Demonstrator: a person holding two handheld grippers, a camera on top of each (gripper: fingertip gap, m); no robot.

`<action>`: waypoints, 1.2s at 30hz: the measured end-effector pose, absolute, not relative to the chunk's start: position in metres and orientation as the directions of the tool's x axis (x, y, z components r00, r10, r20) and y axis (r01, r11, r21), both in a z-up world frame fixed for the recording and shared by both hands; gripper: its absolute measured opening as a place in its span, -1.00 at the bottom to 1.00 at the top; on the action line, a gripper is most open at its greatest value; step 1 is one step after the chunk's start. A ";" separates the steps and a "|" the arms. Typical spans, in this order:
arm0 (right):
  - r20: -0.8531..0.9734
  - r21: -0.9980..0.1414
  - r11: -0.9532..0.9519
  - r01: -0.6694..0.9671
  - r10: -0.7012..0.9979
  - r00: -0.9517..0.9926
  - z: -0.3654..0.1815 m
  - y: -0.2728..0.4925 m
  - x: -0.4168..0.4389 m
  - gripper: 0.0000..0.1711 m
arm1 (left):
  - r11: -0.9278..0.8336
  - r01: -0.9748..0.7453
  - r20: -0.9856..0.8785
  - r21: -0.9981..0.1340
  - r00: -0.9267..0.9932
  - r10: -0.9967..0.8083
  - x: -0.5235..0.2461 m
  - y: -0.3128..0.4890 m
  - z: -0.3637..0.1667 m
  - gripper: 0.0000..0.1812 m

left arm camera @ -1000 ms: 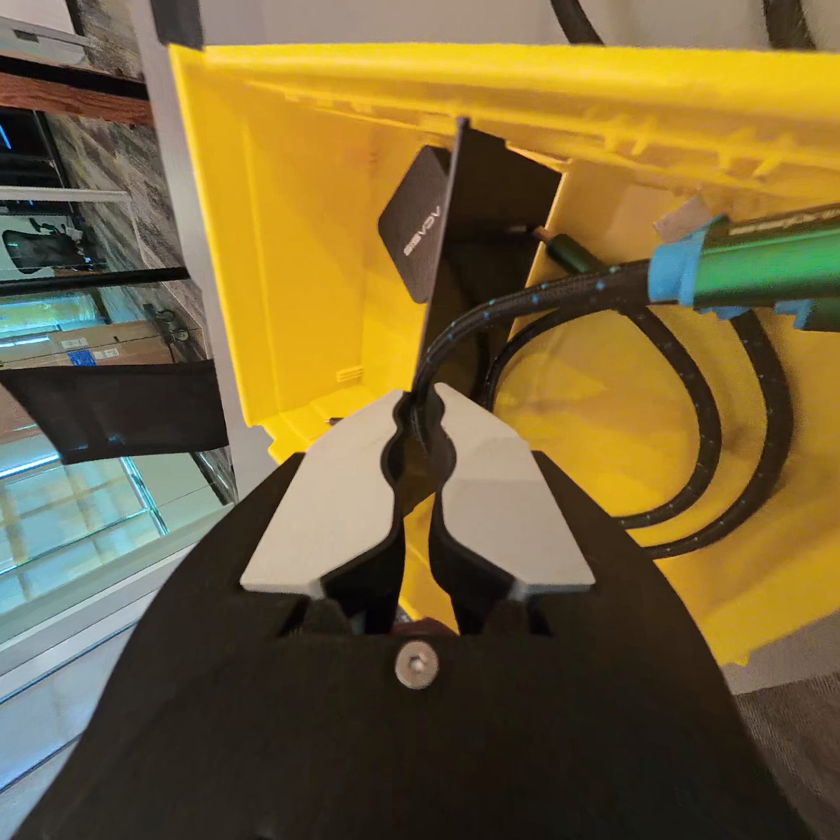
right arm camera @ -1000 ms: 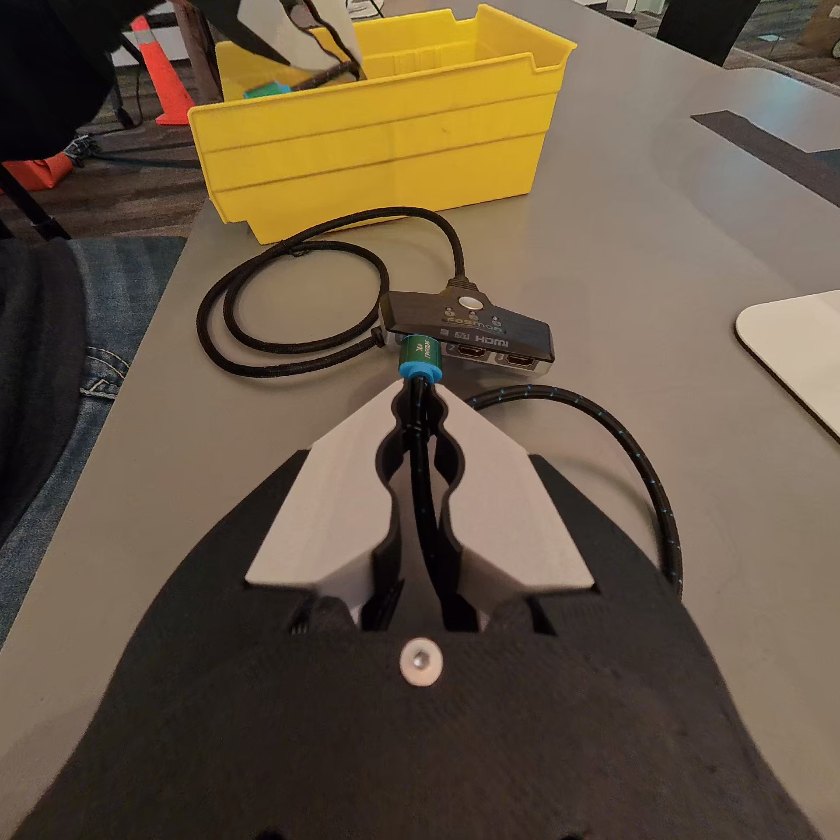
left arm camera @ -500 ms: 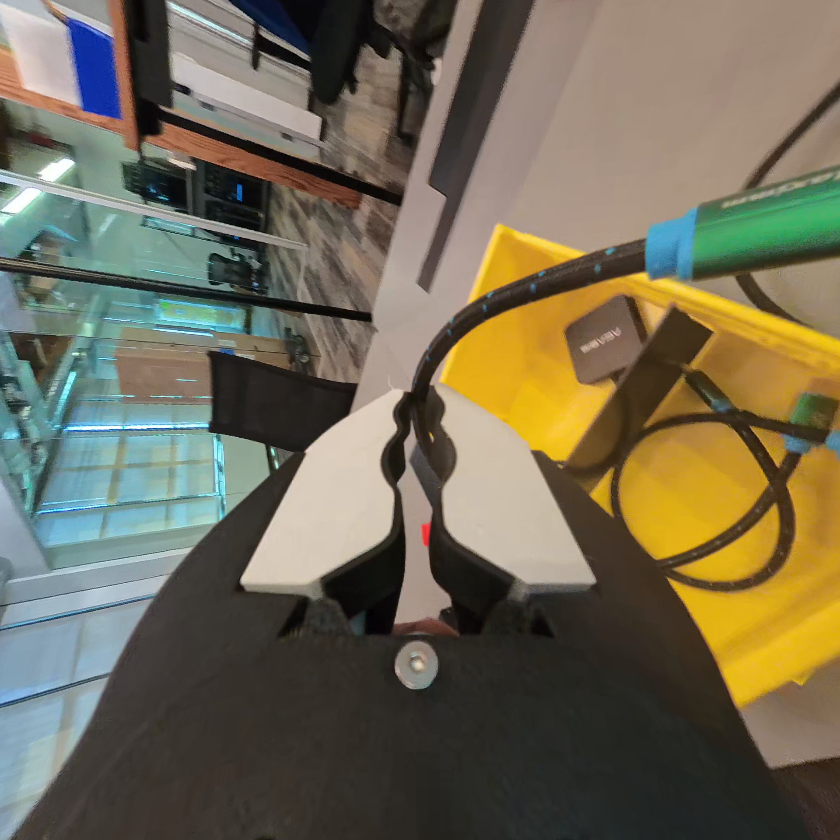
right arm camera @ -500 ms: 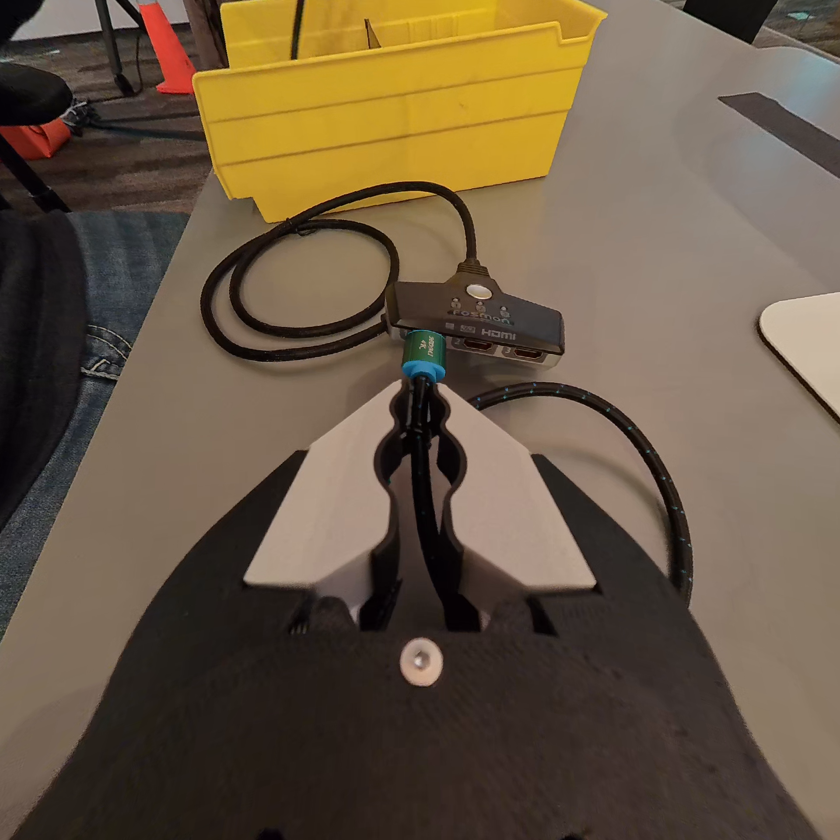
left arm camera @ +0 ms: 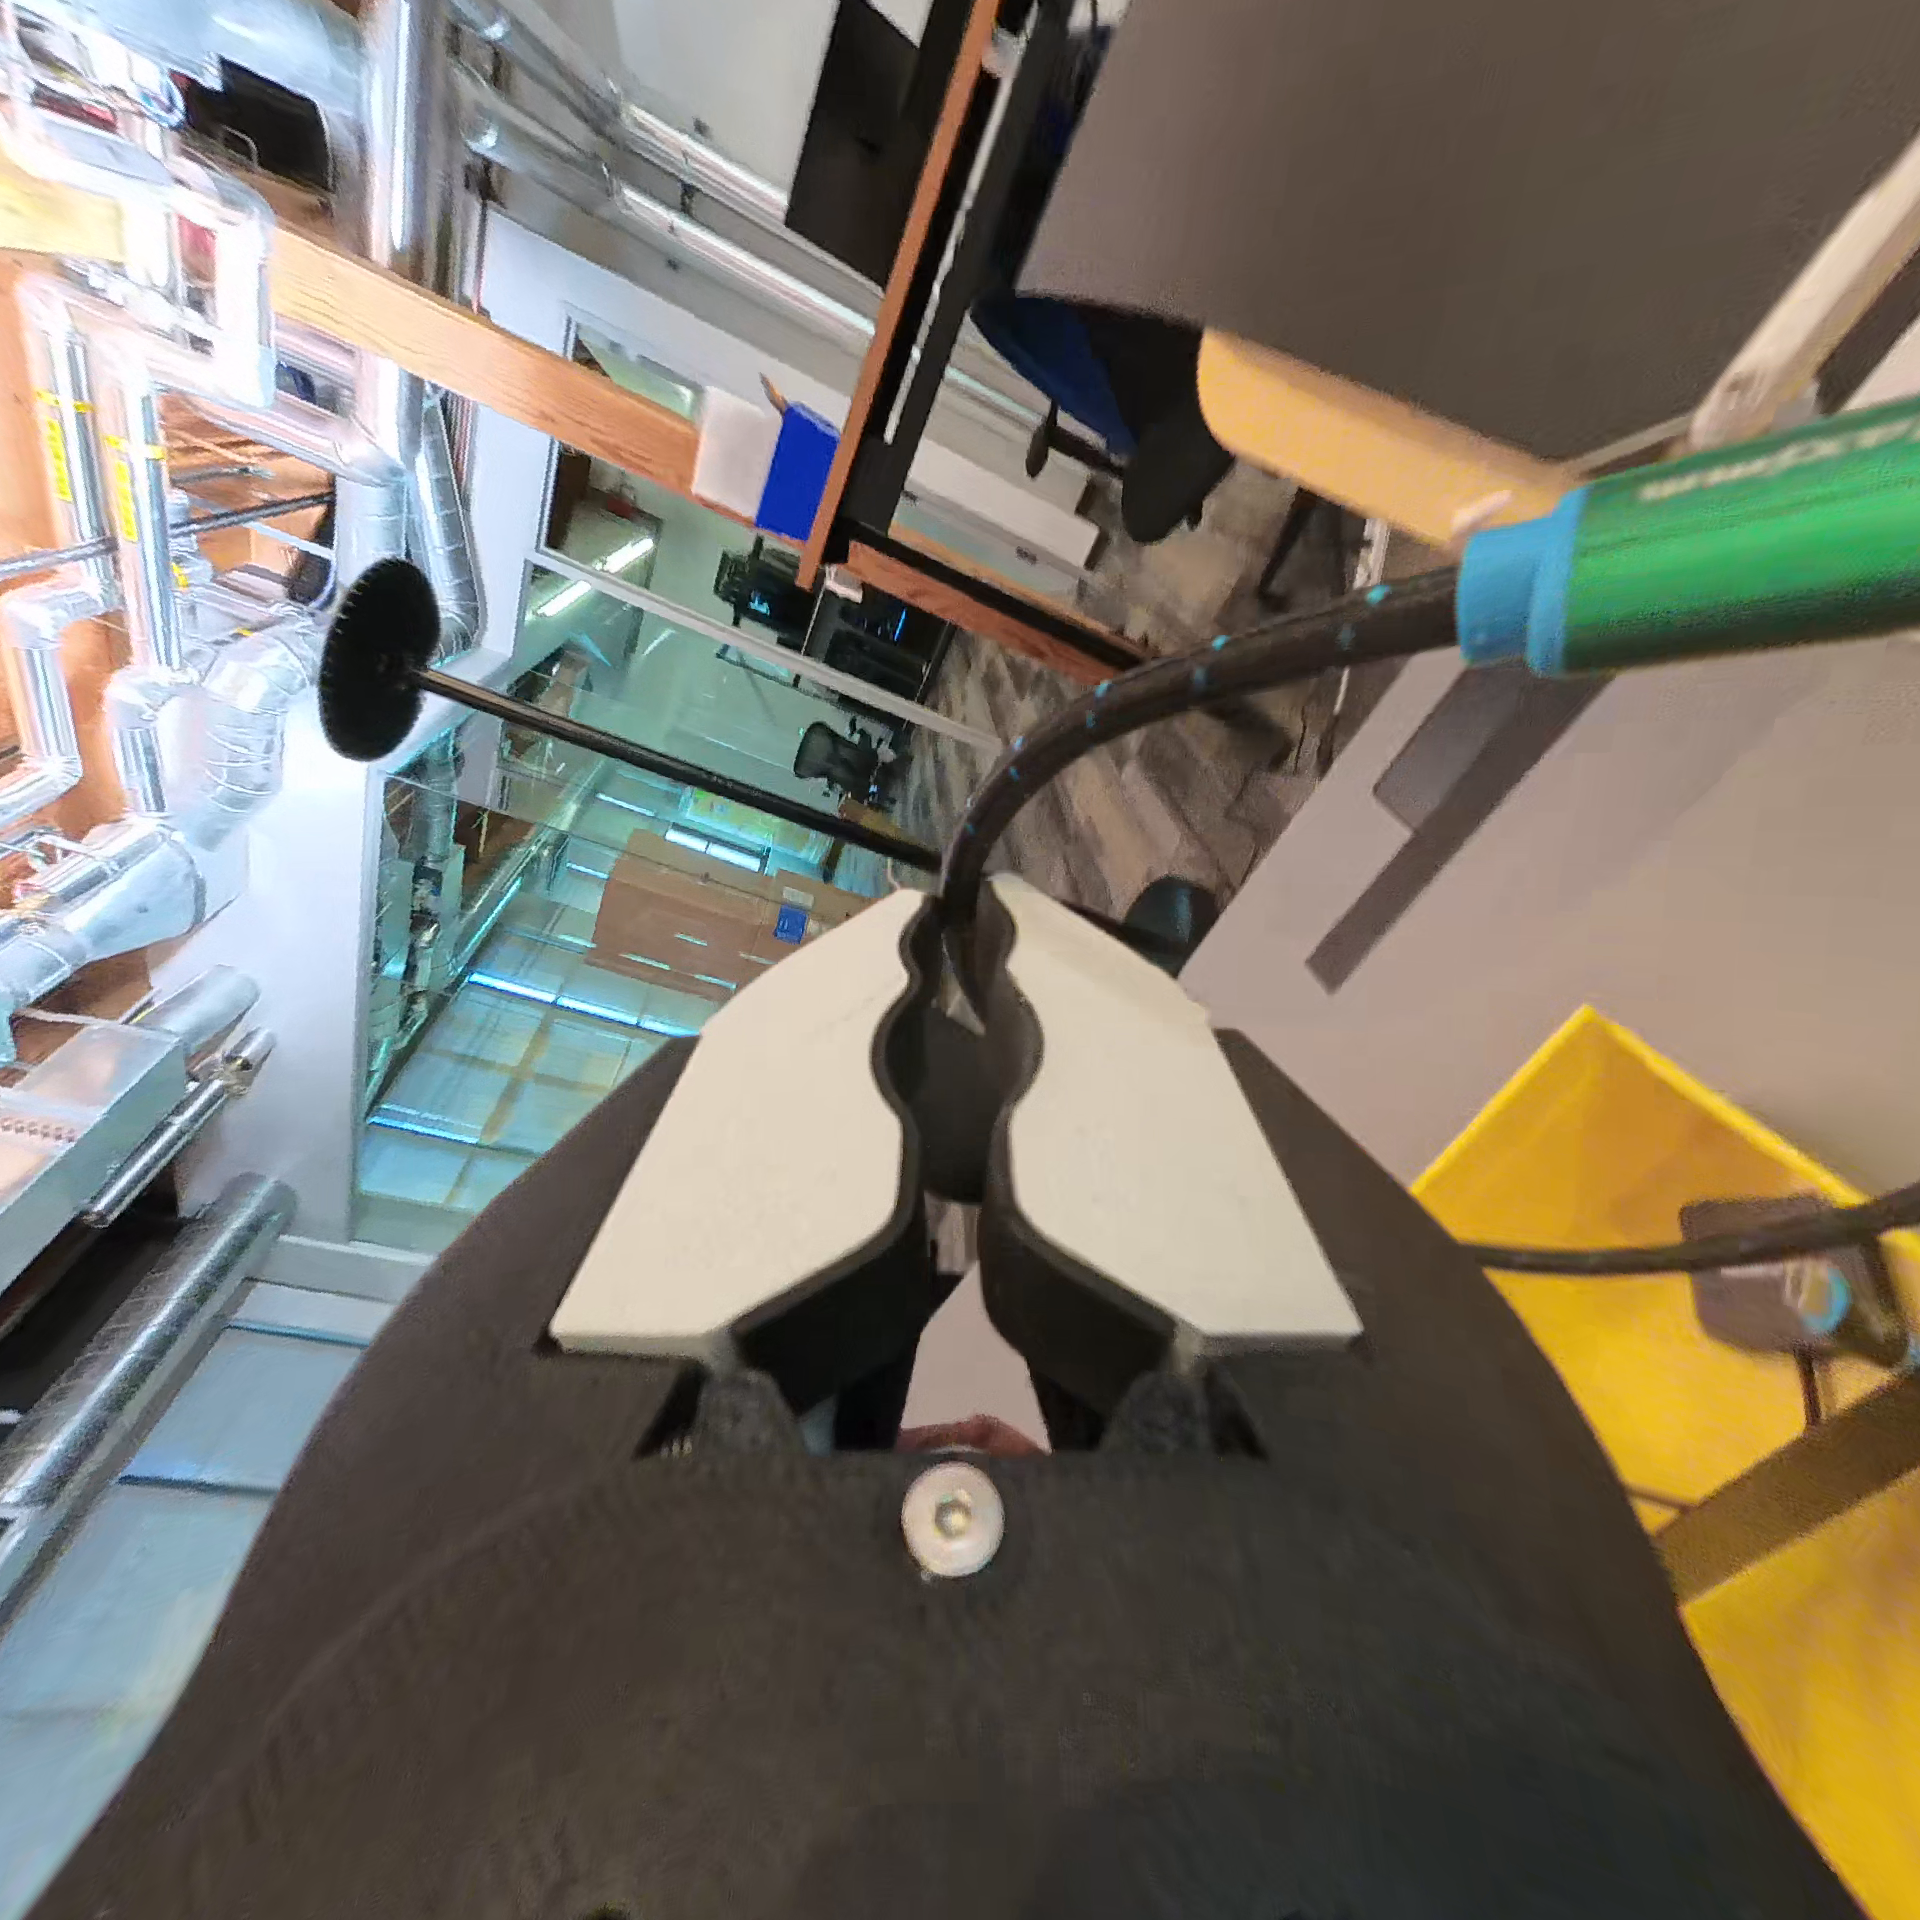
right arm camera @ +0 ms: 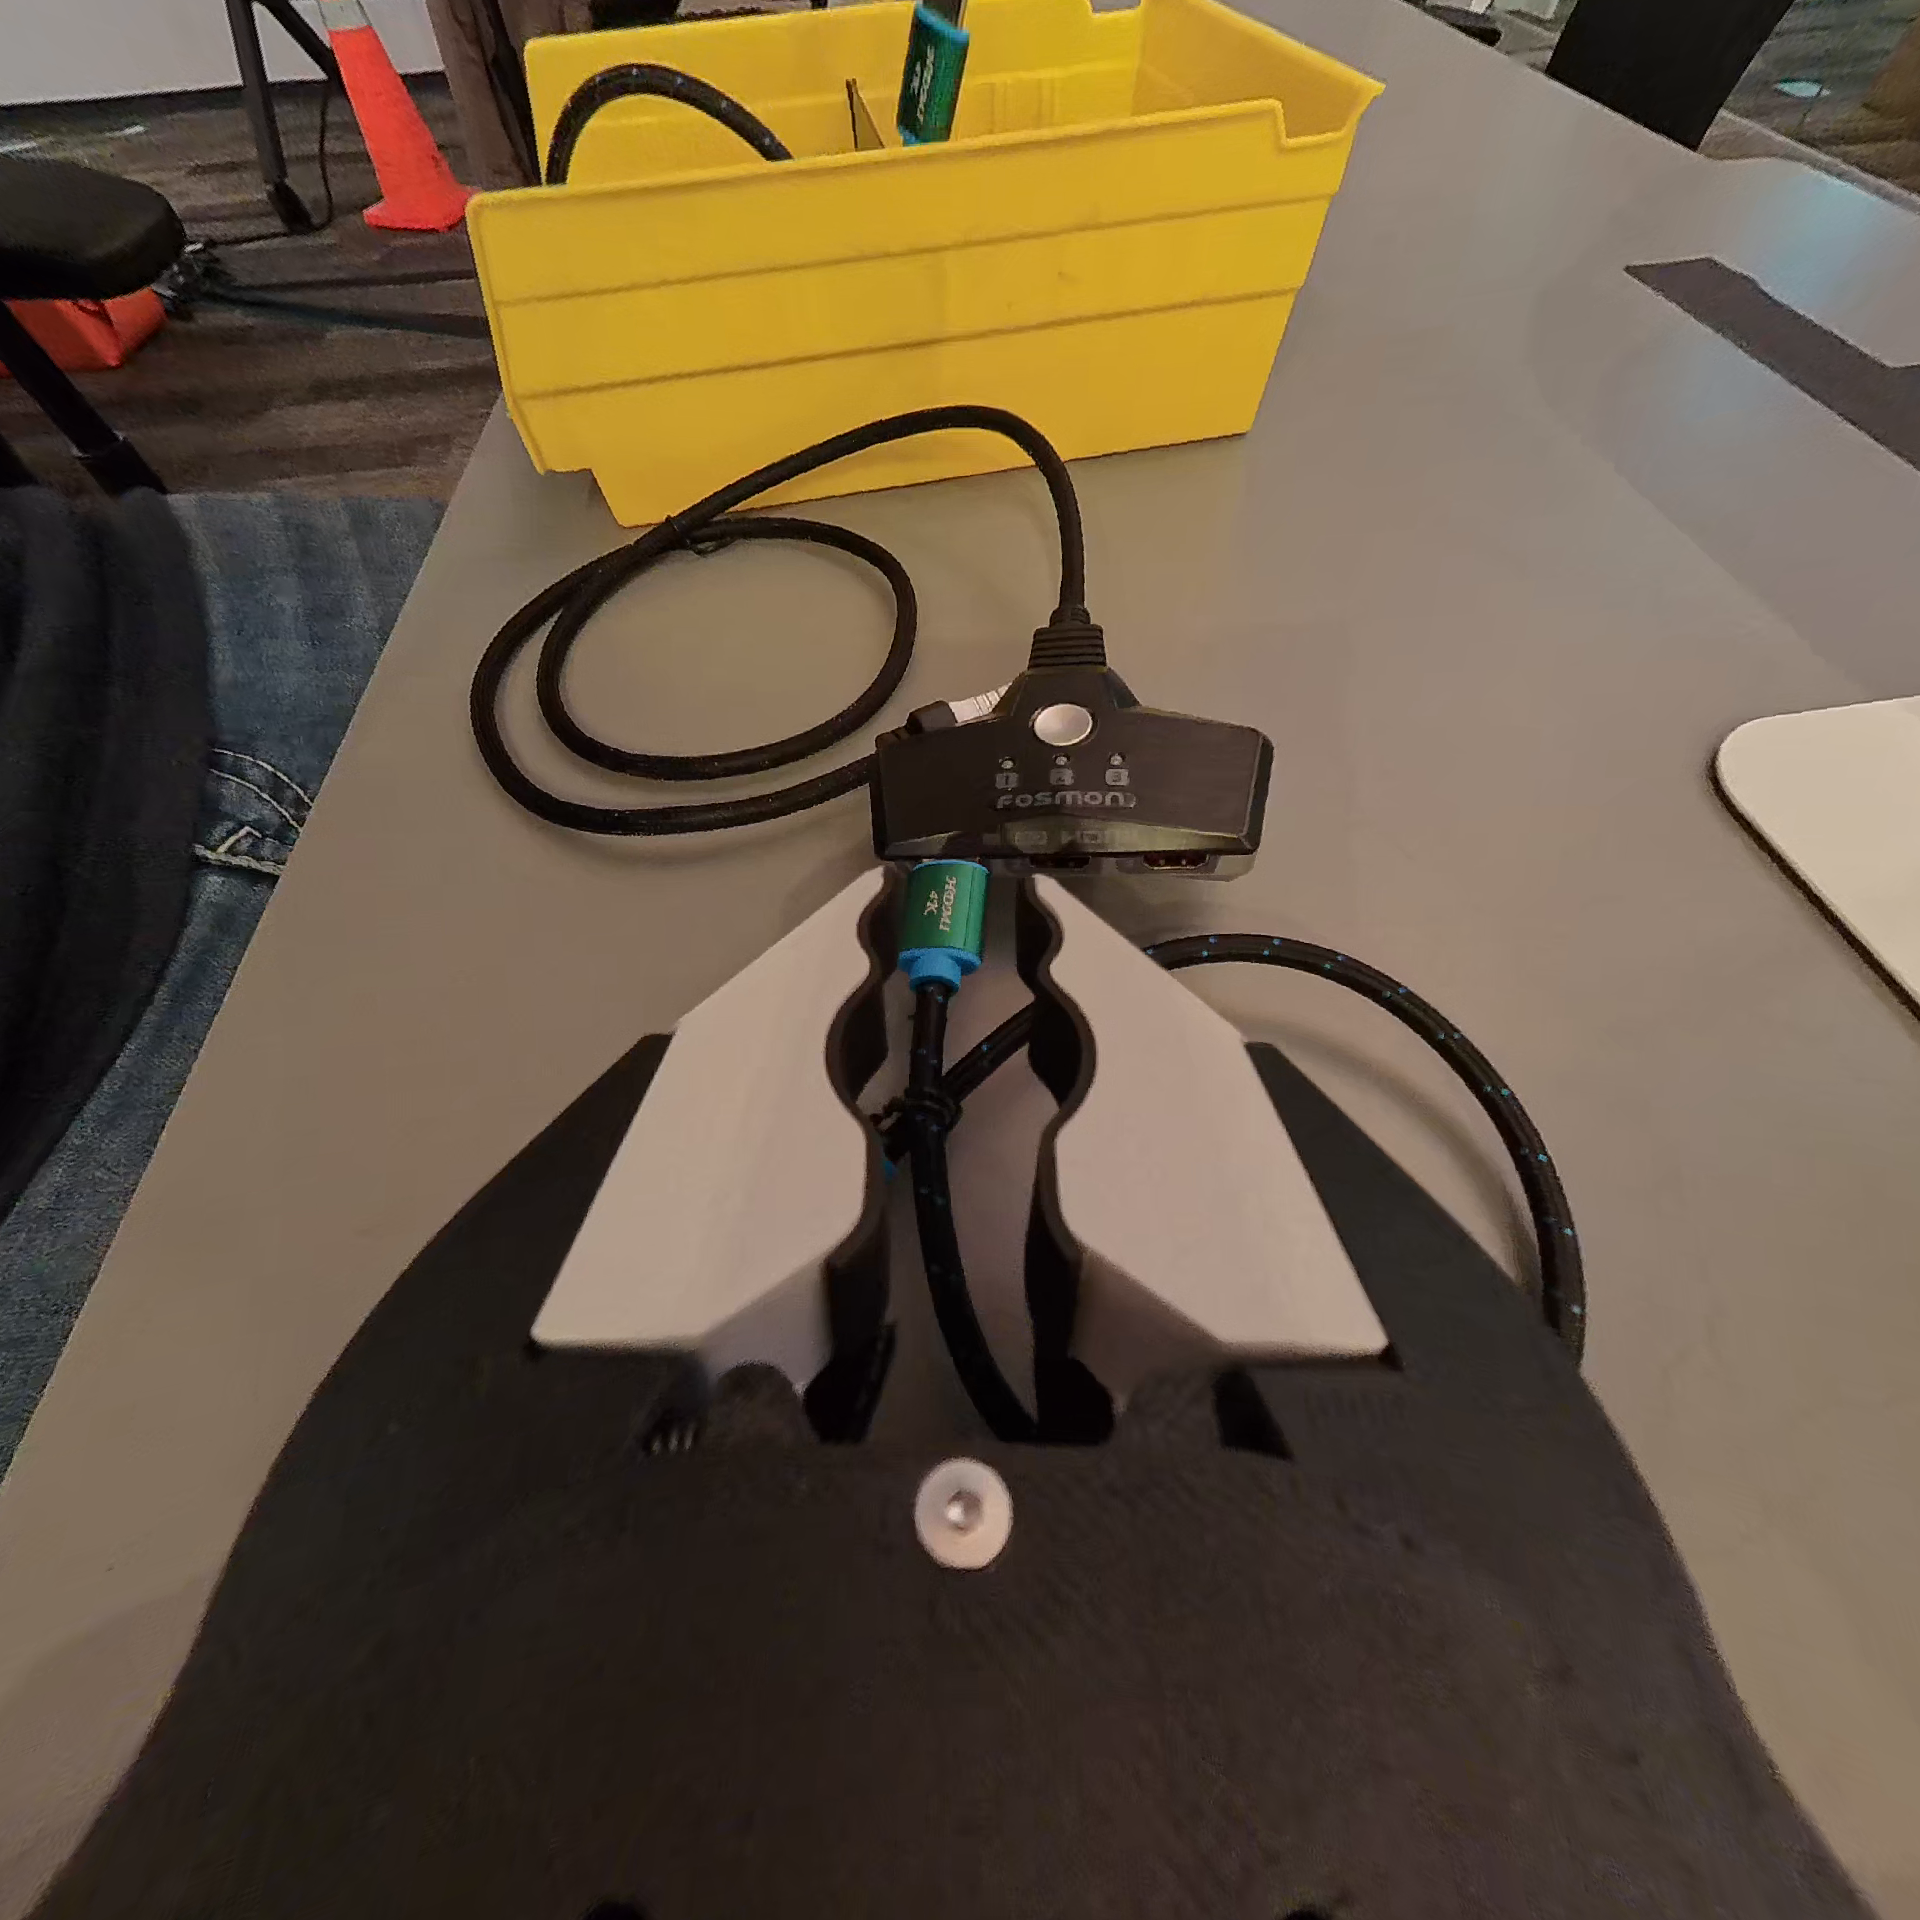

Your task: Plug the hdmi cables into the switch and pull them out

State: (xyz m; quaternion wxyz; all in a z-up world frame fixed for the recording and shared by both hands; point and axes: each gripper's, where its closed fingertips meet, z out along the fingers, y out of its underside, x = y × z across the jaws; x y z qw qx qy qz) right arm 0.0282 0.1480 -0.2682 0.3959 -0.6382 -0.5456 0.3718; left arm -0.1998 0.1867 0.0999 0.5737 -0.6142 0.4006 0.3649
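The black HDMI switch lies on the grey table. A green HDMI plug on a black braided cable sits in its left port; the two other ports show empty. My right gripper is open, its fingers standing on either side of that plug without pressing it. My left gripper is shut on a second black braided cable, whose green plug sticks out to the right, above the yellow bin. That plug also shows in the right wrist view, over the bin.
The switch's own black cable loops on the table left of it. A white pad lies at the right edge. An orange cone stands on the floor behind. A person's jeans-clad leg is at the left. The bin holds another cable and a dark box. There is about 45 cm between the tips of the two grippers. Between my right fingertips and the black HDMI switch there is roughly 5 cm.
My right gripper has opened and let go of the cable, whose plug stays in the switch, and moved closer. My left gripper has lifted its cable out of the bin and turned away.
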 end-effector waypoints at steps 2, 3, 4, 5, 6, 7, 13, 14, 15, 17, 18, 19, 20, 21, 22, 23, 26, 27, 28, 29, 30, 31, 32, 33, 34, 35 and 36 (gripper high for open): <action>-0.043 -0.916 -0.092 0.390 0.990 0.134 -0.265 0.149 0.029 -0.77 | 0.012 -0.906 -0.904 -0.424 0.422 -0.066 -0.185 0.189 0.113 -0.95; -0.042 -0.918 -0.093 0.385 0.990 0.138 -0.264 0.150 0.029 -0.77 | 0.035 -0.902 -0.901 -0.431 0.427 -0.078 -0.175 0.190 0.116 -0.94; -0.039 -0.920 -0.091 0.380 0.989 0.142 -0.263 0.151 0.030 -0.76 | 0.062 -0.897 -0.897 -0.439 0.432 -0.092 -0.163 0.192 0.118 -0.94; -0.035 -0.923 -0.088 0.374 0.989 0.147 -0.261 0.152 0.030 -0.77 | 0.079 -0.895 -0.897 -0.438 0.430 -0.101 -0.153 0.194 0.119 -0.94; -0.030 -0.927 -0.085 0.365 0.987 0.155 -0.259 0.153 0.031 -0.77 | 0.092 -0.895 -0.898 -0.436 0.426 -0.110 -0.143 0.196 0.119 -0.94; -0.024 -0.932 -0.081 0.354 0.986 0.164 -0.256 0.155 0.031 -0.76 | 0.109 -0.892 -0.896 -0.439 0.425 -0.128 -0.131 0.199 0.116 -0.94; 0.058 -0.983 0.016 0.182 0.972 0.226 -0.213 0.163 0.038 -0.72 | 0.140 -0.866 -0.852 -0.480 0.422 -0.311 -0.061 0.223 0.054 -0.94; 0.067 -0.989 0.032 0.145 0.969 0.237 -0.204 0.164 0.040 -0.72 | 0.155 -0.860 -0.844 -0.486 0.415 -0.340 -0.048 0.226 0.040 -0.94; 0.067 -0.993 0.041 0.109 0.966 0.249 -0.197 0.165 0.043 -0.72 | 0.172 -0.854 -0.835 -0.492 0.406 -0.371 -0.036 0.229 0.025 -0.94; 0.036 -0.999 0.028 0.033 0.963 0.269 -0.184 0.168 0.049 -0.72 | 0.227 -0.833 -0.814 -0.504 0.370 -0.448 -0.009 0.230 -0.003 -0.94; 0.012 -1.000 0.013 -0.003 0.960 0.281 -0.179 0.171 0.053 -0.73 | 0.258 -0.819 -0.801 -0.512 0.347 -0.488 0.004 0.229 -0.017 -0.94; -0.010 -0.999 0.001 -0.039 0.955 0.295 -0.173 0.175 0.058 -0.75 | 0.257 -0.808 -0.778 -0.530 0.343 -0.526 0.013 0.229 -0.030 -0.94; -0.032 -0.997 -0.008 -0.080 0.951 0.309 -0.167 0.178 0.063 -0.76 | 0.265 -0.792 -0.747 -0.551 0.326 -0.579 0.023 0.226 -0.043 -0.94; -0.054 -0.992 -0.014 -0.126 0.946 0.320 -0.160 0.181 0.069 -0.77 | 0.299 -0.765 -0.718 -0.570 0.288 -0.634 0.036 0.220 -0.055 -0.94; -0.071 -0.985 -0.016 -0.171 0.943 0.326 -0.153 0.183 0.074 -0.76 | 0.317 -0.742 -0.694 -0.591 0.267 -0.668 0.045 0.216 -0.065 -0.94; -0.083 -0.978 -0.013 -0.210 0.940 0.330 -0.147 0.184 0.079 -0.75 | 0.308 -0.727 -0.663 -0.614 0.263 -0.701 0.052 0.214 -0.074 -0.93; -0.049 -0.956 0.063 -0.286 0.929 0.368 -0.129 0.184 0.090 -0.65 | 0.296 -0.676 -0.574 -0.675 0.229 -0.786 0.070 0.205 -0.096 -0.94; -0.011 -0.950 0.113 -0.292 0.921 0.390 -0.124 0.181 0.091 -0.64 | 0.274 -0.658 -0.530 -0.701 0.225 -0.817 0.075 0.203 -0.104 -0.94; 0.040 -0.943 0.171 -0.284 0.910 0.414 -0.119 0.178 0.092 -0.62 | 0.252 -0.649 -0.488 -0.718 0.211 -0.847 0.080 0.200 -0.112 -0.94; 0.096 -0.935 0.229 -0.270 0.898 0.429 -0.114 0.172 0.091 -0.62 | 0.236 -0.647 -0.455 -0.725 0.192 -0.870 0.083 0.199 -0.121 -0.94; 0.145 -0.925 0.277 -0.260 0.890 0.433 -0.110 0.166 0.090 -0.61 | 0.222 -0.652 -0.420 -0.725 0.163 -0.893 0.086 0.196 -0.131 -0.94; 0.183 -0.913 0.313 -0.263 0.888 0.422 -0.105 0.158 0.089 -0.60 | 0.206 -0.663 -0.392 -0.720 0.145 -0.908 0.088 0.195 -0.140 -0.94; 0.210 -0.900 0.337 -0.275 0.891 0.403 -0.101 0.150 0.089 -0.60 | 0.195 -0.666 -0.374 -0.720 0.137 -0.917 0.089 0.196 -0.146 -0.94; 0.231 -0.890 0.354 -0.286 0.893 0.387 -0.097 0.143 0.088 -0.60 | 0.180 -0.667 -0.345 -0.723 0.122 -0.931 0.090 0.195 -0.152 -0.94; 0.248 -0.886 0.368 -0.283 0.891 0.380 -0.096 0.140 0.087 -0.61 | 0.164 -0.670 -0.310 -0.724 0.103 -0.945 0.092 0.193 -0.158 -0.94; 0.264 -0.886 0.378 -0.268 0.887 0.380 -0.097 0.139 0.086 -0.61 | 0.158 -0.672 -0.290 -0.723 0.089 -0.953 0.093 0.191 -0.162 -0.94; 0.276 -0.888 0.386 -0.251 0.882 0.381 -0.099 0.139 0.085 -0.65 | 0.149 -0.681 -0.272 -0.717 0.076 -0.959 0.094 0.190 -0.166 -0.94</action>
